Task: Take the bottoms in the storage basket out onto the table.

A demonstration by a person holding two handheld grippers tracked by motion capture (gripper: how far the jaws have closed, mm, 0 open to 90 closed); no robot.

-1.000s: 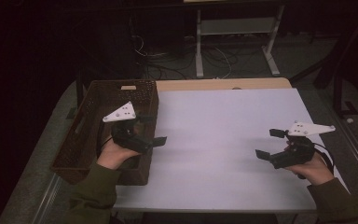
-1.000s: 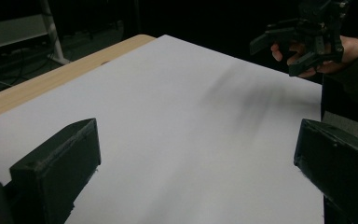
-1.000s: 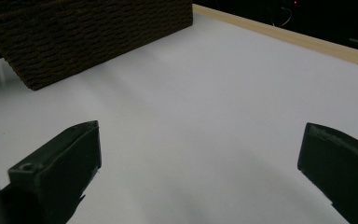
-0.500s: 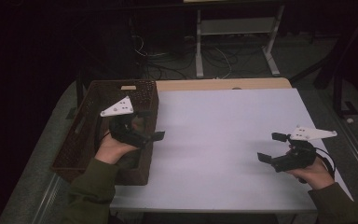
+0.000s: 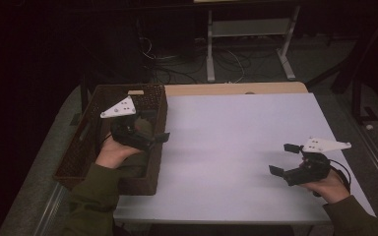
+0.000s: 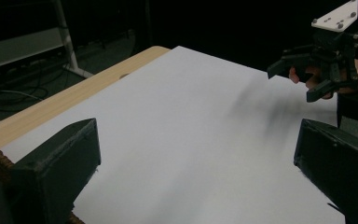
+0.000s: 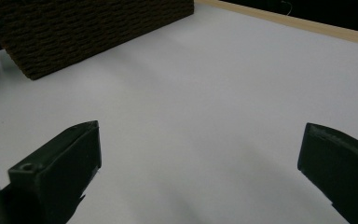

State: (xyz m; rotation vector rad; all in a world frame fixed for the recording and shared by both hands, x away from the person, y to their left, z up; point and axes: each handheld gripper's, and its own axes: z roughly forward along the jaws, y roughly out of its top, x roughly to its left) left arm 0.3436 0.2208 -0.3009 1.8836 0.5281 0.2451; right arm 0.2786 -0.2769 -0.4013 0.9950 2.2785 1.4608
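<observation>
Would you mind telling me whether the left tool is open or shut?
Open: the left tool has its two black jaws spread wide in its own view, with bare white table between them.

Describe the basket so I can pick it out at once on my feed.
Start at the white table top and go to its left edge. The basket sits there, with the left gripper over its right wall. It is a dark brown, woven, rectangular tray, the one textured thing beside the smooth white surface.
</observation>
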